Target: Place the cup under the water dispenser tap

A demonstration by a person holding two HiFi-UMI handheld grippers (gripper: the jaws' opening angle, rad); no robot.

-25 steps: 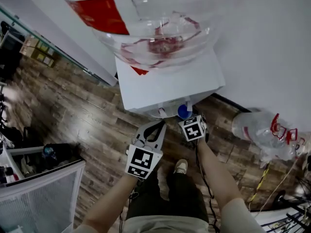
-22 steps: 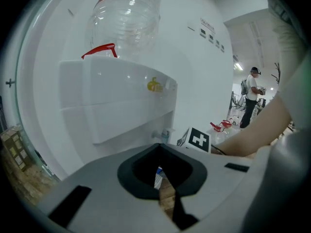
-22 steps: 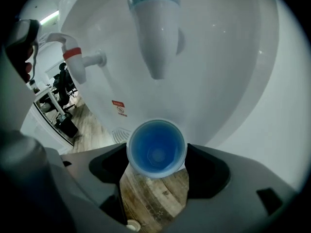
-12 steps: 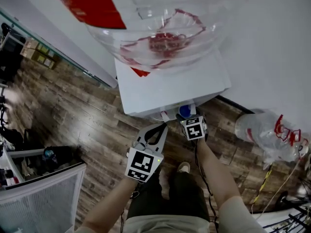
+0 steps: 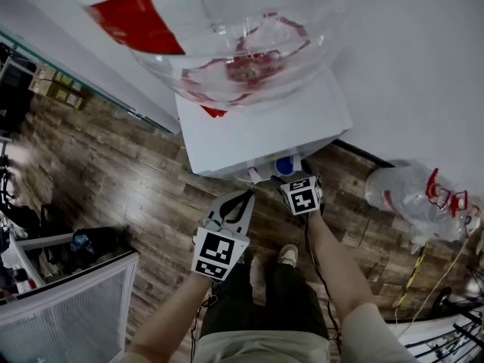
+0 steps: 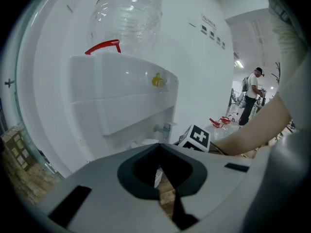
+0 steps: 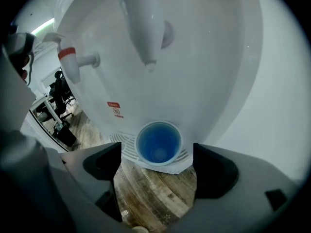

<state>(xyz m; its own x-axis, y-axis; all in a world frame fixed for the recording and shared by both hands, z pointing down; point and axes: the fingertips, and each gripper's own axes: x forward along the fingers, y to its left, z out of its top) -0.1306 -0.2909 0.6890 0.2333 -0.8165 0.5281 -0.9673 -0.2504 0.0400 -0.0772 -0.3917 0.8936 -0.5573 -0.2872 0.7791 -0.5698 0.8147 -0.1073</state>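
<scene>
Two jaws of the right gripper (image 7: 156, 174) flank bare wooden floor (image 7: 155, 198), and just beyond their tips the blue cup (image 7: 158, 143) stands upright on the white drip tray (image 7: 127, 148) at the foot of the water dispenser (image 5: 257, 131). By my reading the step in hand is the release. To do it well, the jaws should spread evenly so that neither pad nudges the light cup. The gripper should then draw straight back along its own line, without lifting or sweeping sideways, since an empty plastic cup of this sort would tip or slide at a small knock. The cup's mouth looks roughly in line with the blue-topped tap (image 7: 146, 28) above it, with the red-handled tap (image 7: 73, 62) off to one side. How well they line up in depth I cannot tell, so a check from the head view before leaving would be wise.

The right gripper's jaws are opening and stand wide. Neither pad touches the cup, and it rests on the tray alone. The left gripper (image 6: 158, 149) hangs back from the dispenser with its jaws brought together on nothing, and only a thin slit shows between them. Farthest up, the inverted water bottle (image 5: 242, 36) sits on the dispenser's top.
</scene>
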